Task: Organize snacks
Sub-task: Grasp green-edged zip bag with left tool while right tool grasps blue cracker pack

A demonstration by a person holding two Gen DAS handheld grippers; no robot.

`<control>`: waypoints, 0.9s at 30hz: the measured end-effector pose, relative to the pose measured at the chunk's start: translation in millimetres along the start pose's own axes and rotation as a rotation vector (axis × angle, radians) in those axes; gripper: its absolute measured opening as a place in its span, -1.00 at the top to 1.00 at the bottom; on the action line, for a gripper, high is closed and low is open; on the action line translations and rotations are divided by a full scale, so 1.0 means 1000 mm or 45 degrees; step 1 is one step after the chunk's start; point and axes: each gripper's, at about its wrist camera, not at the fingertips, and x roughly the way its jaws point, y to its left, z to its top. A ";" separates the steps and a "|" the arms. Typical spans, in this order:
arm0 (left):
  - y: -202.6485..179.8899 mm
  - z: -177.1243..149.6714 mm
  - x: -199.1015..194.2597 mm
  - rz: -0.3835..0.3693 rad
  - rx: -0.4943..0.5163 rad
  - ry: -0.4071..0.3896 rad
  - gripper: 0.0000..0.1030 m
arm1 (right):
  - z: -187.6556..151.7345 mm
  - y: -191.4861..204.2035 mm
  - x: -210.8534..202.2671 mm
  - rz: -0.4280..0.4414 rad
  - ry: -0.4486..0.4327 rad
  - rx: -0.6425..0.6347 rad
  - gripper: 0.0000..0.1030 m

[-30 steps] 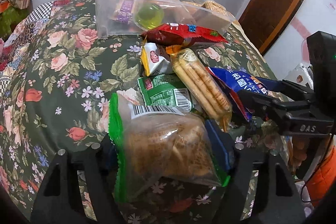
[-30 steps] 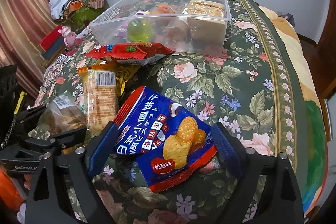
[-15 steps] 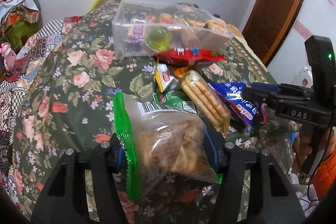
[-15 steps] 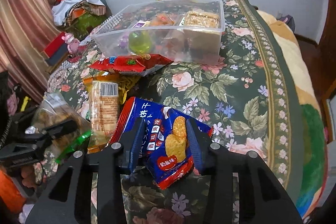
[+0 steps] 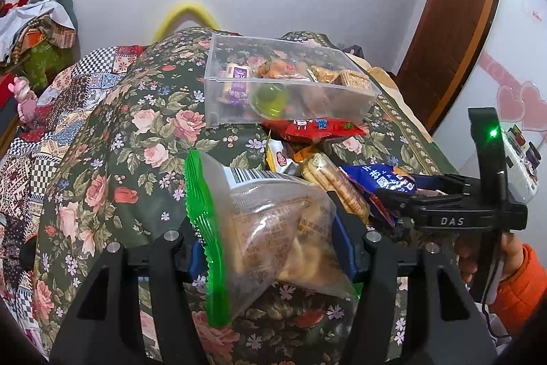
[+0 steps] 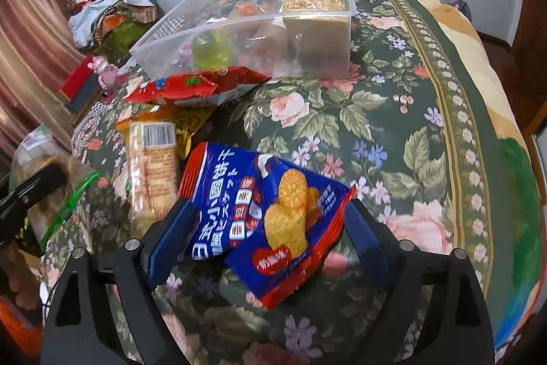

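Note:
My left gripper [image 5: 270,242] is shut on a clear green-edged snack bag [image 5: 270,228] and holds it above the floral bedspread. My right gripper [image 6: 270,228] is shut on a blue cracker bag [image 6: 263,211], also lifted; it shows in the left wrist view [image 5: 379,183] too. A clear plastic box [image 5: 287,88] with several snacks and a green jelly cup stands farther back on the bed; the right wrist view shows it as well [image 6: 259,23].
A red snack bag [image 6: 195,84], a biscuit sleeve [image 6: 154,166] and a yellow packet lie between the grippers and the box. A small white packet [image 5: 280,158] lies there too. Clothes pile at far left [image 5: 30,29]; the door [image 5: 454,23] is right.
Both grippers rose with their bags. The right gripper closed on the blue bag and lifted it off the bed. The box now looks farther and lower in the left wrist view.

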 end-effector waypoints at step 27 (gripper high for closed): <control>-0.008 0.040 -0.002 -0.016 -0.004 -0.103 -0.15 | 0.024 0.000 -0.031 -0.004 -0.119 -0.096 0.82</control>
